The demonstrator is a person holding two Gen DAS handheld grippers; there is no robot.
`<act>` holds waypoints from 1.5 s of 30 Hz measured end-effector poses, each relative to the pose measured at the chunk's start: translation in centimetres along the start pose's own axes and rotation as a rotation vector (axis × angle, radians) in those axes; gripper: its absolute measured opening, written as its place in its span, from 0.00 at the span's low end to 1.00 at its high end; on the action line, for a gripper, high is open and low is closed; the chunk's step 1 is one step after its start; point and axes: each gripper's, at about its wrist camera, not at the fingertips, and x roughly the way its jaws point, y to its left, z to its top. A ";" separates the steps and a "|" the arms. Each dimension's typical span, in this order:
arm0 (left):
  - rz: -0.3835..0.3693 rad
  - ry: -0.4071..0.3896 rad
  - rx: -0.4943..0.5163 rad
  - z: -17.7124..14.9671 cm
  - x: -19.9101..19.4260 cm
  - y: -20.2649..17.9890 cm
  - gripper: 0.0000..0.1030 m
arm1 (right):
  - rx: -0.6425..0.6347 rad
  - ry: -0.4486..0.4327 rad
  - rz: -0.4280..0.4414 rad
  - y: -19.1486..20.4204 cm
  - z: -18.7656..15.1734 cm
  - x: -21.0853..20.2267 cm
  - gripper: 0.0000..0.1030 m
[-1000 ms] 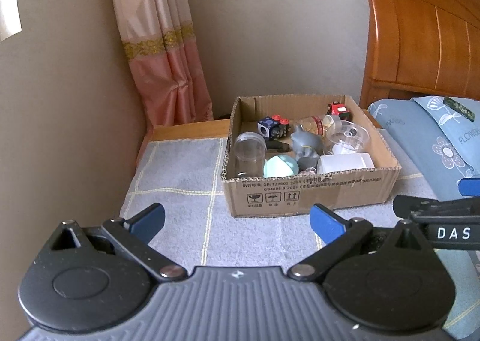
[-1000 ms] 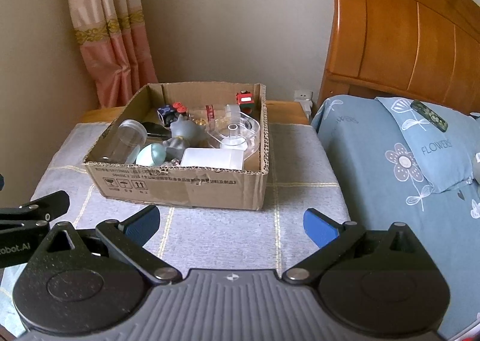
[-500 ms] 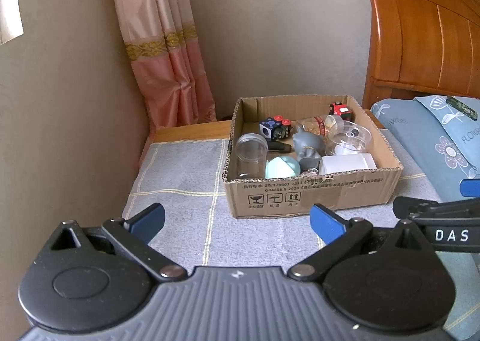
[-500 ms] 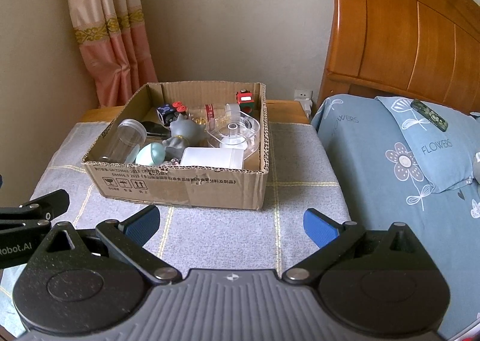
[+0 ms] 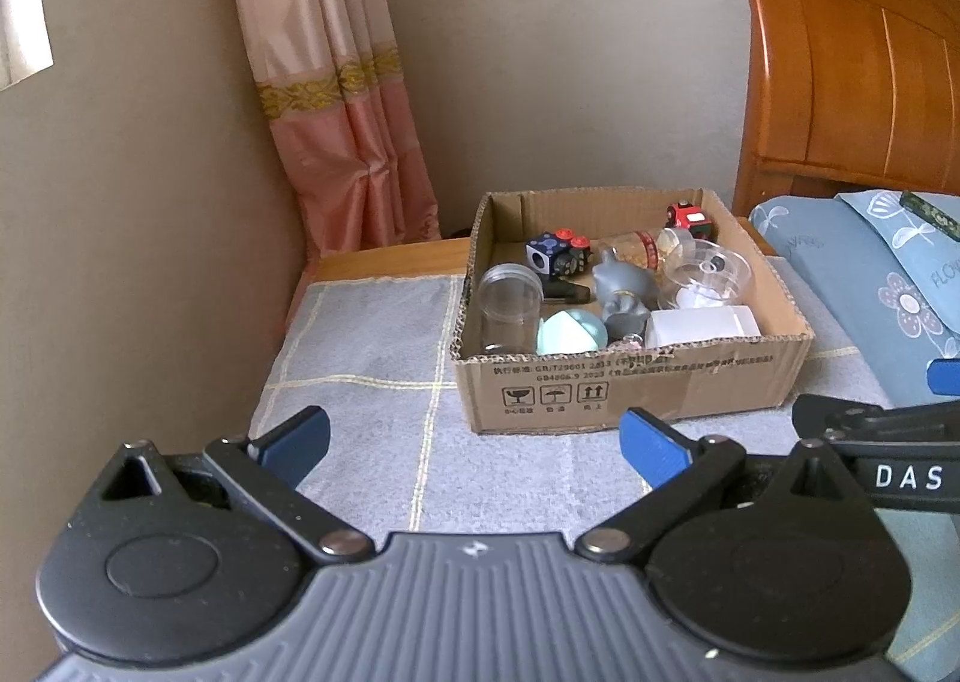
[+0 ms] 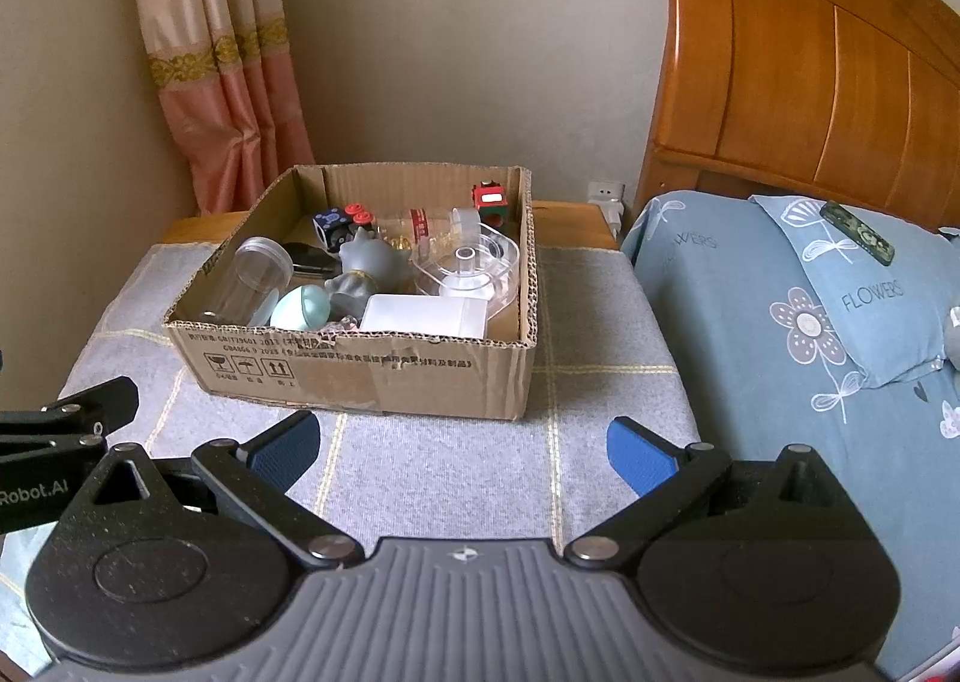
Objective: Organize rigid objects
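Observation:
An open cardboard box [image 5: 630,388] [image 6: 372,376] stands on a grey cloth-covered table [image 5: 372,358]. It holds several small items: a clear jar [image 5: 510,304], a mint egg [image 5: 570,331], a grey figurine [image 5: 621,286], a white box [image 5: 702,325], a clear tape dispenser [image 5: 708,274], a dark dice cube [image 5: 549,256] and a red toy [image 5: 687,217]. My left gripper [image 5: 474,442] is open and empty, in front of the box. My right gripper [image 6: 462,448] is open and empty, also in front of the box.
A wall and pink curtain [image 5: 336,111] close off the left. A bed with blue floral pillow [image 6: 840,310] and wooden headboard [image 6: 810,63] lies right. The right gripper's arm [image 5: 882,442] shows at the left view's right edge. A white plug [image 6: 606,196] sits behind the table.
Both grippers have drawn back slightly from the box, so it looks a little smaller and farther. Both stay open. Nothing in the box has moved.

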 end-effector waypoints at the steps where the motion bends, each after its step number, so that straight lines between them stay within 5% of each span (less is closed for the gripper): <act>1: -0.001 0.001 0.001 0.0 0.0 0.0 0.99 | 0.000 -0.001 -0.001 -0.1 0.0 0.0 1.00; 45: 0.004 0.003 0.017 0.0 -0.3 0.0 0.99 | -0.006 -0.004 -0.003 -0.2 -0.1 -0.1 1.00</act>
